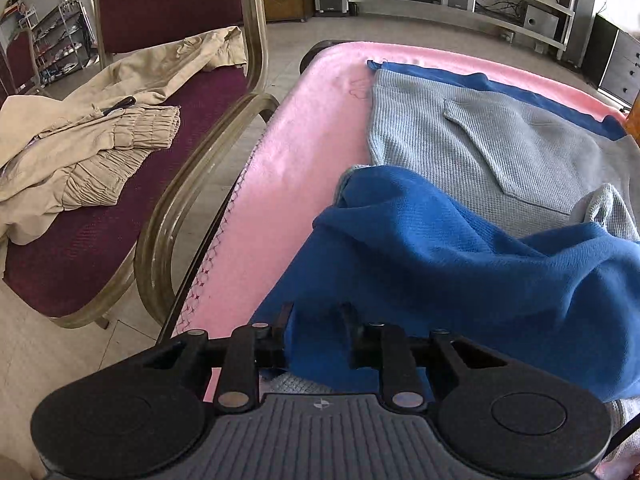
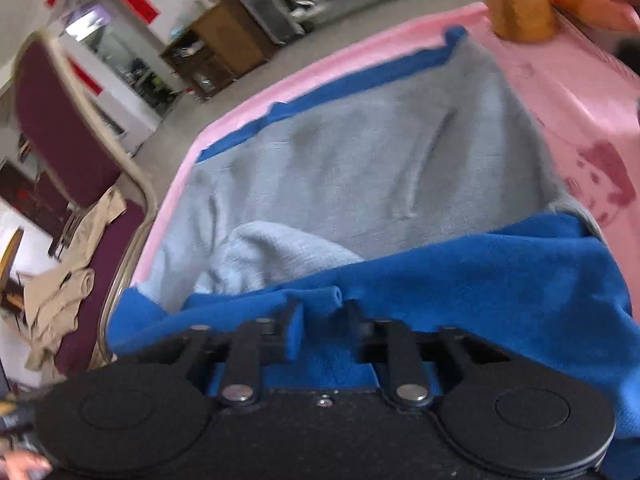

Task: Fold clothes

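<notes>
1. Presently, my left gripper is clamped on the blue garment at its near hem; my right gripper pinches the same blue cloth, jaws narrow on the fold.
2. Garment lies on the pink table cover; its grey waffle face is spread toward 12 o'clock, the blue flap raised at 6 o'clock.
3. Step judged: a fold in progress; next move calls for carrying the hem level toward 12 o'clock, edges aligned.
4. Beige clothes rest on the chair at 9 o'clock.
</notes>
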{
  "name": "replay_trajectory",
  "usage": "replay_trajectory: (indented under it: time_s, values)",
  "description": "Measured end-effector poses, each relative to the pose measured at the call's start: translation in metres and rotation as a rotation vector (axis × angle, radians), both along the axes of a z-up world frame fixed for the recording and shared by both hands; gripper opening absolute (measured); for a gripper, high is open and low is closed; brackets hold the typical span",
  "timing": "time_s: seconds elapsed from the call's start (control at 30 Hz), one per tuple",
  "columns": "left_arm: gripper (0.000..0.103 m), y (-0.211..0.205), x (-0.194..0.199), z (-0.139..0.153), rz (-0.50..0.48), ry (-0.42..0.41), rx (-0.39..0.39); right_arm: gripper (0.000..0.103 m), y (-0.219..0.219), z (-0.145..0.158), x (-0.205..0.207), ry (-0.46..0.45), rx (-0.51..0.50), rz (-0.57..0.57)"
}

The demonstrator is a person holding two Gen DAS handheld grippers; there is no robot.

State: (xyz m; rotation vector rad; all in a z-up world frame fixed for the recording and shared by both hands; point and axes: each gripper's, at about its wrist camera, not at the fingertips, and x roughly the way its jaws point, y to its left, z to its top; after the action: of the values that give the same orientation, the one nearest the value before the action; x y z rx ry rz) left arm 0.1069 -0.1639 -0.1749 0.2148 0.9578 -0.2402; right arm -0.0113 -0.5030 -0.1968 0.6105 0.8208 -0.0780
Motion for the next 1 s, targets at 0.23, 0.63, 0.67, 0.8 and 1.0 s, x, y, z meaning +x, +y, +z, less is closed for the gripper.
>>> replay_trajectory:
  time_s: [0.23, 0.63, 0.67, 0.8, 1.0]
  values:
    - [0.026, -0.003, -0.008, -0.001, -0.005, -0.014, 0.01, 0.006, 0.026, 0.054, -0.05, -0.217, -0.255, -0.073]
    - [0.031, 0.009, -0.021, 0.013, 0.011, -0.063, -0.089, 0.026, 0.01, 0.015, -0.039, 0.101, -0.228, -0.162]
    - [0.031, 0.013, -0.024, 0.018, 0.014, -0.083, -0.119, 0.027, 0.008, 0.019, -0.046, 0.096, -0.216, -0.181]
    - [0.024, 0.021, -0.035, 0.039, -0.031, -0.17, -0.25, 0.048, -0.009, 0.039, -0.08, 0.018, -0.099, -0.254]
    - [0.024, -0.028, -0.018, 0.04, -0.234, -0.162, -0.192, 0.03, -0.018, 0.03, -0.07, -0.073, 0.148, -0.176]
